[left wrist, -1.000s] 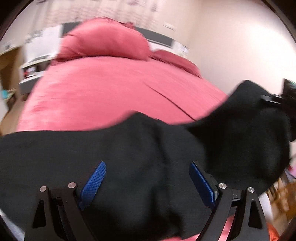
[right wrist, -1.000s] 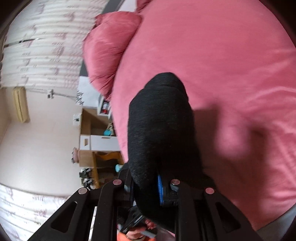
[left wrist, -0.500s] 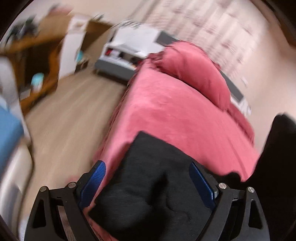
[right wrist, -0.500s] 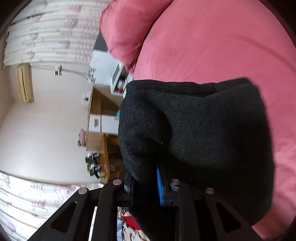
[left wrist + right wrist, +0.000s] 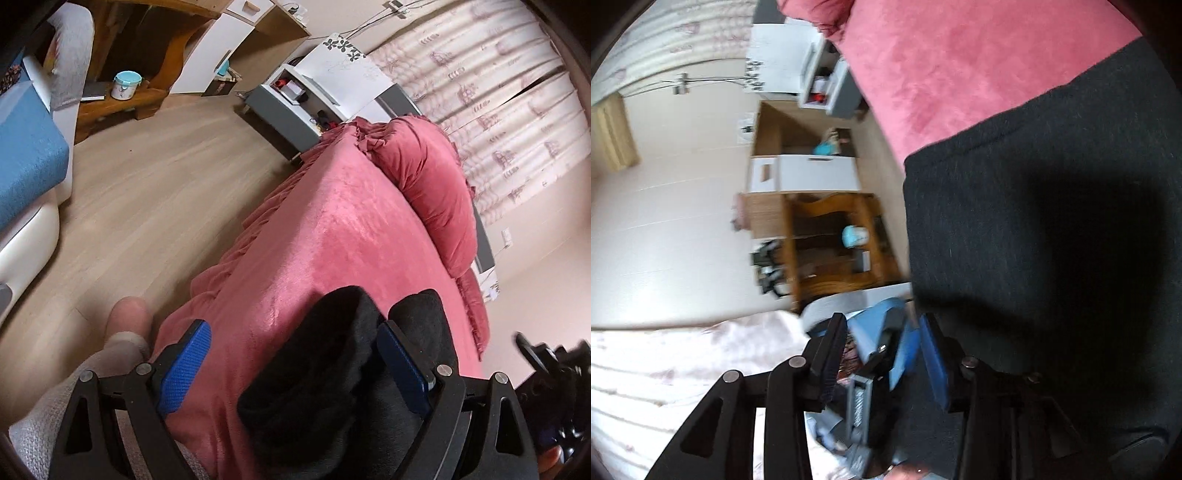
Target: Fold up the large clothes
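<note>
You have a black garment [image 5: 325, 373] on a red bed cover [image 5: 343, 229], with red pillow [image 5: 432, 184]. Gripper pads [image 5: 184, 369] are blue. Curtain [image 5: 509, 122] is pale with a faint motif; floor [image 5: 140, 184] light wood.

One black garment [image 5: 325, 376], one pink bed [image 5: 343, 229], two pink pillows [image 5: 432, 184], one teal jar [image 5: 126, 84].

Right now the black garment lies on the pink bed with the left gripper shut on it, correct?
No. The left wrist view shows the left gripper open, jaws wide apart, not shut on anything. The black garment does lie bunched on the pink bed.
</note>
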Demonstrator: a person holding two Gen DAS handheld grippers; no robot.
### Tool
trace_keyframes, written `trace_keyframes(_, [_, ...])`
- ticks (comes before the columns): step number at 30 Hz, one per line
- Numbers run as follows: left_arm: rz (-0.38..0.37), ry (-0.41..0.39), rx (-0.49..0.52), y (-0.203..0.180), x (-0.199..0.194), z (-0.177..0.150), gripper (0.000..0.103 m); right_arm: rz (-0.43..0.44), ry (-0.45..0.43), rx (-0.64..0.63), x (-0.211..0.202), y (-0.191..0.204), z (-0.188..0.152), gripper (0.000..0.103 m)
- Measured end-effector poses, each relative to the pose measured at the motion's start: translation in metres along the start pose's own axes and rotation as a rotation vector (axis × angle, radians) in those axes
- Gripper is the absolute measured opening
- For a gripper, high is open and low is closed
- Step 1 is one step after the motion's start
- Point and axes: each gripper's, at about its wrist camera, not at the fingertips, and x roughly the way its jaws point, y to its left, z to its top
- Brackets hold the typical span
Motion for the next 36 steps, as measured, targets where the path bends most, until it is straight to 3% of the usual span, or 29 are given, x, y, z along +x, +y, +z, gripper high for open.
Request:
trace_keyframes(5, [-0.076, 0.004, -0.049, 0.005, -0.009, 0.003, 0.091, 0.076, -0.09, -0.1, -0.055, -0.002, -0.004, 0.043])
trace_keyframes(7, [-0.126, -0.011, -0.046, -0.001, -0.021, 0.004, 0.091, 0.046, -0.132, -0.114, -0.081, -0.01, -0.008, 0.043])
trace_keyframes(9, [-0.148, -0.016, 0.034, -0.015, -0.029, 0.006, 0.093, -0.001, -0.182, -0.127, -0.116, -0.032, -0.012, 0.043])
trace_keyframes(12, [-0.113, 0.087, 0.218, -0.044, -0.021, 0.003, 0.095, -0.164, -0.276, -0.189, -0.168, -0.059, -0.023, 0.043])
trace_keyframes(14, [-0.071, 0.18, 0.302, -0.057, -0.006, -0.002, 0.095, -0.296, -0.347, -0.247, -0.19, -0.072, -0.032, 0.043])
trace_keyframes(16, [-0.023, 0.26, 0.357, -0.064, 0.009, -0.007, 0.093, -0.369, -0.394, -0.268, -0.204, -0.088, -0.039, 0.043])
trace_keyframes(18, [0.002, 0.321, 0.433, -0.072, 0.017, -0.016, 0.09, -0.405, -0.402, -0.251, -0.215, -0.112, -0.04, 0.046])
trace_keyframes(20, [0.035, 0.406, 0.539, -0.082, 0.026, -0.031, 0.084, -0.362, -0.396, -0.198, -0.224, -0.137, -0.041, 0.047])
trace_keyframes(22, [0.084, 0.395, 0.637, -0.091, 0.025, -0.04, 0.082, -0.279, -0.371, -0.159, -0.223, -0.152, -0.039, 0.047])
trace_keyframes(24, [0.095, 0.366, 0.701, -0.101, 0.016, -0.043, 0.065, -0.179, -0.328, -0.157, -0.214, -0.159, -0.036, 0.047])
trace_keyframes(26, [0.081, 0.327, 0.724, -0.108, 0.004, -0.041, 0.037, -0.16, -0.3, -0.159, -0.199, -0.161, -0.028, 0.051])
trace_keyframes(28, [0.048, 0.314, 0.723, -0.113, -0.009, -0.036, 0.031, -0.151, -0.307, -0.138, -0.2, -0.167, -0.025, 0.052])
trace_keyframes(30, [0.009, 0.305, 0.698, -0.115, -0.022, -0.031, 0.027, -0.161, -0.301, -0.154, -0.2, -0.16, -0.022, 0.041])
trace_keyframes(32, [-0.024, 0.283, 0.674, -0.113, -0.034, -0.025, 0.026, -0.245, -0.297, -0.285, -0.198, -0.137, -0.027, 0.032])
trace_keyframes(36, [-0.002, 0.285, 0.583, -0.09, -0.025, -0.022, 0.027, -0.324, -0.303, -0.43, -0.188, -0.107, -0.039, 0.032])
